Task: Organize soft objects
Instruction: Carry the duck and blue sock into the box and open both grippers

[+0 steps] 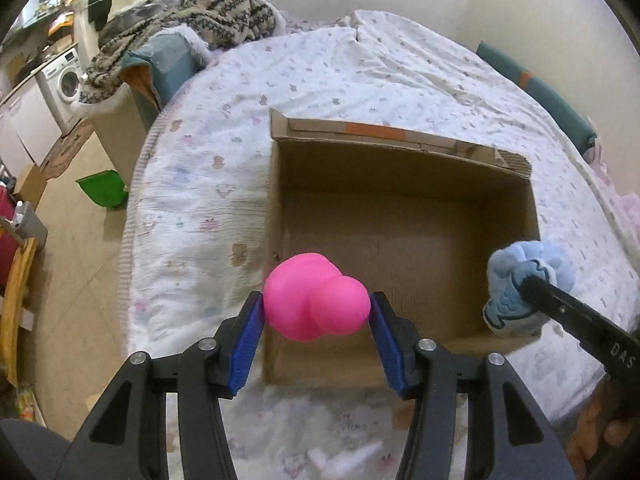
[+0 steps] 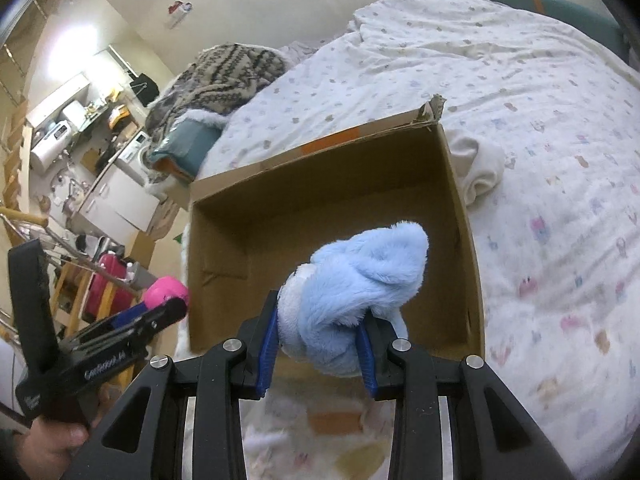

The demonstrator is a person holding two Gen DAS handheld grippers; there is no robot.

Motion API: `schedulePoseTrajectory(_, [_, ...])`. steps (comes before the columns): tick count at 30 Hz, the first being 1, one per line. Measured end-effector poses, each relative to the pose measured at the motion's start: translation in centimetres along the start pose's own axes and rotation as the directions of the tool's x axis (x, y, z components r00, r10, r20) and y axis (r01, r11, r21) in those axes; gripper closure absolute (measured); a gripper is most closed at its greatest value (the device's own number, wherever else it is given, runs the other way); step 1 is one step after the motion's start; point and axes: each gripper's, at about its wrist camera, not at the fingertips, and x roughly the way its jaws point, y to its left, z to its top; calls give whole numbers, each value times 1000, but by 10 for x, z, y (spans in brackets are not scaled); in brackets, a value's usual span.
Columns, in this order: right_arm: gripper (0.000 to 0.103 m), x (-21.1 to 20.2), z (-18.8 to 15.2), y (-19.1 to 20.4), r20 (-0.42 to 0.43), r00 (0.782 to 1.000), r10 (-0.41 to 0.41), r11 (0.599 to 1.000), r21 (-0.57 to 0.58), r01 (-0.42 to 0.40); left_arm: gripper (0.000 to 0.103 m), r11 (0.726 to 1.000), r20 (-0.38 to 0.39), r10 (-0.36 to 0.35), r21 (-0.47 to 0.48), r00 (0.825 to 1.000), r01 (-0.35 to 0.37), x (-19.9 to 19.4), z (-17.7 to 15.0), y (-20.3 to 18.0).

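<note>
Bed [image 1: 400,72]: patterned quilt beneath both claws | Cardboard box [image 1: 400,216]: open-topped, on quilt, ahead of and below both claws | Left gripper [image 1: 316,306]: clamped on pink squishy toy [image 1: 314,296], held over box's near-left corner | Right gripper [image 2: 320,324]: clamped on blue plush toy [image 2: 356,280], over box's near wall.

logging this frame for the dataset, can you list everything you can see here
pink squishy toy: 1, pink, in left hand-held gripper at box's near edge
plush toy: 1, light blue, in right hand-held gripper over box
cardboard box: 1, brown, open, empty, on bed
bed quilt: 1, white patterned
knit blanket: 1, beige-black, bed's far corner
dustpan: 1, green, floor
washing machine: 1, white
left hand-held gripper: black, blue pads
right hand-held gripper: same
</note>
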Motion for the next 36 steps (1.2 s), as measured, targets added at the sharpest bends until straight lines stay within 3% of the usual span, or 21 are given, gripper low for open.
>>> schedulePoseTrajectory(12, [67,43,1,-10,-83,995,-50,999,-17,49,54,993,-56,75,95,996,-70,55,0,-16])
schedulePoseTrajectory(19, [67,53,-4,-15,-126,987,-95,996,-14,94,54,993,-81,64,109,995,-54,66,-6,-24])
schedulePoseTrajectory(36, [64,57,-2,-18,-148,985,-92,996,7,94,53,989,-118,69,136,991,-53,79,-8,-37])
